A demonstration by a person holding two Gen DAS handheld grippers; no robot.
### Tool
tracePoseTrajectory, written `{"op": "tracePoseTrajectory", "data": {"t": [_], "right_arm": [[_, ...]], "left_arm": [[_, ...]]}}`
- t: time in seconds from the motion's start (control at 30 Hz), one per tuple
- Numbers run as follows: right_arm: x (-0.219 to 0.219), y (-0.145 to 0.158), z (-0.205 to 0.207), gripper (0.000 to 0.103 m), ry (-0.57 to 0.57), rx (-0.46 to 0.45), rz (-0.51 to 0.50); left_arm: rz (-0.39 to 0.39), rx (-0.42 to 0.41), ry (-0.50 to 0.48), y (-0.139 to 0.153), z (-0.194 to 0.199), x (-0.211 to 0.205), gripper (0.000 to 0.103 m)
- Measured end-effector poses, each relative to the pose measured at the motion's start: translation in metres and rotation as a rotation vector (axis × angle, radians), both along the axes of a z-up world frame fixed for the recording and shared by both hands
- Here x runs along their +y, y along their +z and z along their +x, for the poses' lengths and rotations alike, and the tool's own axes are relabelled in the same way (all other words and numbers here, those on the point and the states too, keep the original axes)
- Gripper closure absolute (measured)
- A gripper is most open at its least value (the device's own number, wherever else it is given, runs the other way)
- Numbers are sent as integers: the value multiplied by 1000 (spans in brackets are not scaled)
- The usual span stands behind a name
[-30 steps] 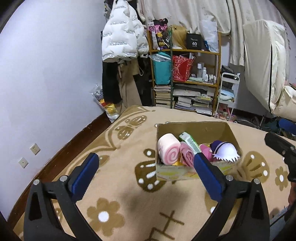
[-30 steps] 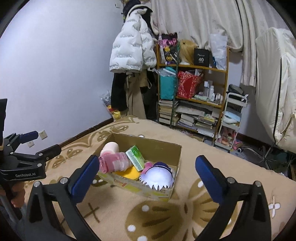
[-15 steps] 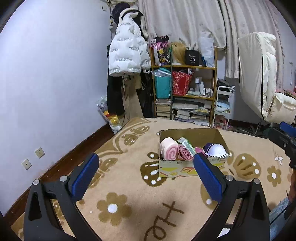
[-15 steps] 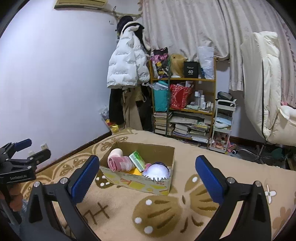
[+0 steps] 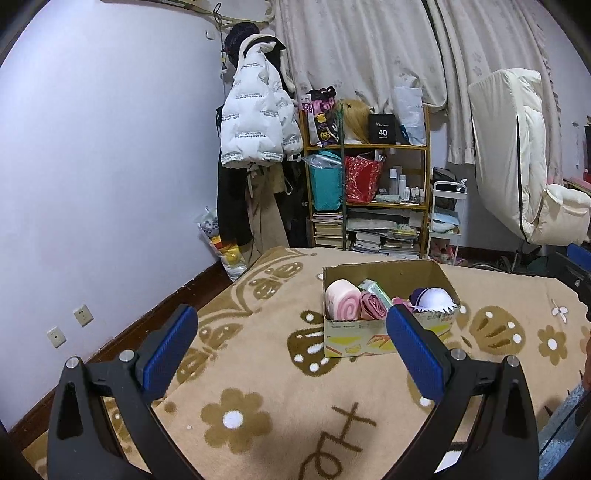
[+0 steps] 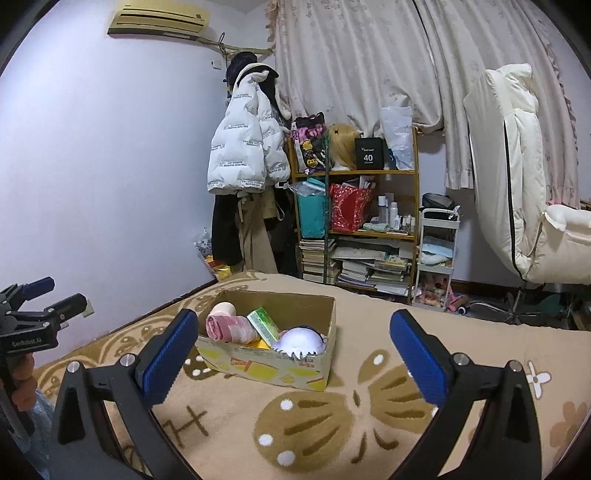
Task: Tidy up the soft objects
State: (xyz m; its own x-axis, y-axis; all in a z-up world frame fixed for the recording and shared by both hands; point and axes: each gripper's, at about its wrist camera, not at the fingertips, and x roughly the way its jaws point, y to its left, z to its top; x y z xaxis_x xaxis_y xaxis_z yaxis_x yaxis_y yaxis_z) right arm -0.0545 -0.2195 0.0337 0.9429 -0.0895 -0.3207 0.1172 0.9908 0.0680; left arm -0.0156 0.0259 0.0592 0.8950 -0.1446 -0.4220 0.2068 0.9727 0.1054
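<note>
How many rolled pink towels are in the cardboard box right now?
2: a pale pink roll at the box's left end, a darker pink roll beside it. Others may be hidden underneath.

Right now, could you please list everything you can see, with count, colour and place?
cardboard box: 1, brown, on the blanket
towel rolls: 2, pink, left end of box
packet: 1, green, mid box
round white-and-purple item: 1, right end of box
blanket: 1, tan with brown flowers, in the foreground
puffer jacket: 1, white, hanging by wall
shelf: 1, wooden, holding books, bags, bottles
chair: 1, cream, right
curtains: beige, behind the shelf
air conditioner: 1, on the wall, top left
left gripper: jaws open, blue pads
right gripper: jaws open, blue pads
</note>
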Motion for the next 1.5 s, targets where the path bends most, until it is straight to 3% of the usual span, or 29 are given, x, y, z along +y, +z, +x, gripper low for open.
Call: {"op": "tracePoseTrajectory", "data": {"t": [0.7, 1.5], "right_arm": [[-14, -30, 19, 0, -26, 83, 21], [-17, -38, 20, 0, -39, 90, 25]], "left_arm": [[58, 86, -13, -28, 23, -17, 2], [81, 93, -16, -33, 24, -23, 2]]}}
